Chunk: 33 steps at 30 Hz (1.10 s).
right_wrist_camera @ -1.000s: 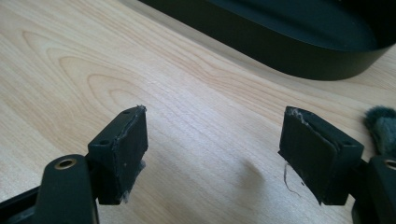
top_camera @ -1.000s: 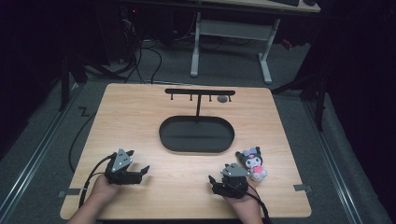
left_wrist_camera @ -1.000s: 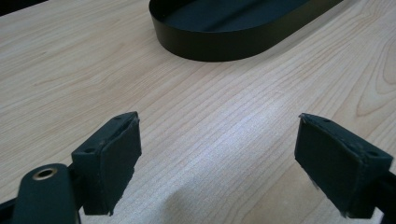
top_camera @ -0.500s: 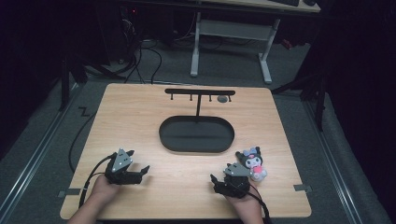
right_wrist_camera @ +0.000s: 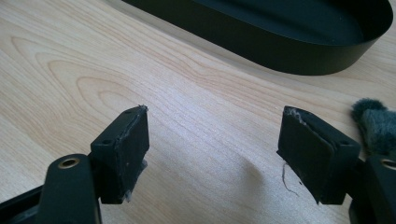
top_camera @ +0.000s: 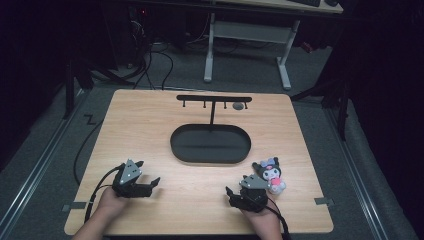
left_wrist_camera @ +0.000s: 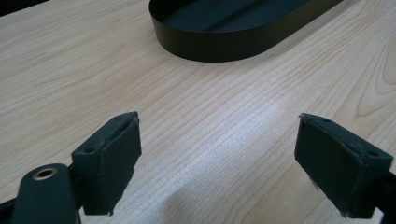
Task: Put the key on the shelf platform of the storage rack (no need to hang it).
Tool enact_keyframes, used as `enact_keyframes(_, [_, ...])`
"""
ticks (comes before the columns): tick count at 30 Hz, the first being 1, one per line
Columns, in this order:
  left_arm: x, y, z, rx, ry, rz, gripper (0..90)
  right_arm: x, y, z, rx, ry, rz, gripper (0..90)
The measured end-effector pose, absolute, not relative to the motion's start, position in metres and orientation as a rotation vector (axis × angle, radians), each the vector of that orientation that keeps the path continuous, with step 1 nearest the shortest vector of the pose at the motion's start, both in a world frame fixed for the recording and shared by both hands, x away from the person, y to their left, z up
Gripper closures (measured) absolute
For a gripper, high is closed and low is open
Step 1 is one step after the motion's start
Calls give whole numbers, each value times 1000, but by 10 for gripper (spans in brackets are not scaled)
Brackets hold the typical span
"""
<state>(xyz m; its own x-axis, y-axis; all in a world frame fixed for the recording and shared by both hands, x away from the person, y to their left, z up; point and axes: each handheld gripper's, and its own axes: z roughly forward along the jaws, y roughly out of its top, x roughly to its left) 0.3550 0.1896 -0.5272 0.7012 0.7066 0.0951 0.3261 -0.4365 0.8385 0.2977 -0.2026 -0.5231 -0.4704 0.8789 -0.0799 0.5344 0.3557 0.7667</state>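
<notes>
A small plush toy [top_camera: 270,174], black, white and pink, sits on the wooden table near its front right. My right gripper [top_camera: 241,189] rests just left of it, open, with bare wood between its pads [right_wrist_camera: 123,151]; a dark fuzzy bit of the plush [right_wrist_camera: 373,123] peeks in at the right edge of the right gripper view. My left gripper [top_camera: 148,181] lies at the front left, open, nothing between its pads [left_wrist_camera: 109,161]. A black oval tray [top_camera: 210,156] sits mid-table, empty, its wall [left_wrist_camera: 224,46] ahead of both grippers.
A black T-shaped hanger stand [top_camera: 213,100] rises behind the tray, with a small grey object [top_camera: 238,106] hanging at its right end. The wooden table [top_camera: 145,130] has open wood around the tray. A white desk frame [top_camera: 245,35] and cables stand on the floor beyond.
</notes>
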Motion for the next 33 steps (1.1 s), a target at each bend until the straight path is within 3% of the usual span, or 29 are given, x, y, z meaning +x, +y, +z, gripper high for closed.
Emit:
enact_keyframes(20, [355,190,-527,2041,788,555,154,298,-202,-517,1274,2218,872,278])
enact_keyframes(33, [355,191,-526,2031,788,562,154,297,-204,-510,1328,2181,858,237])
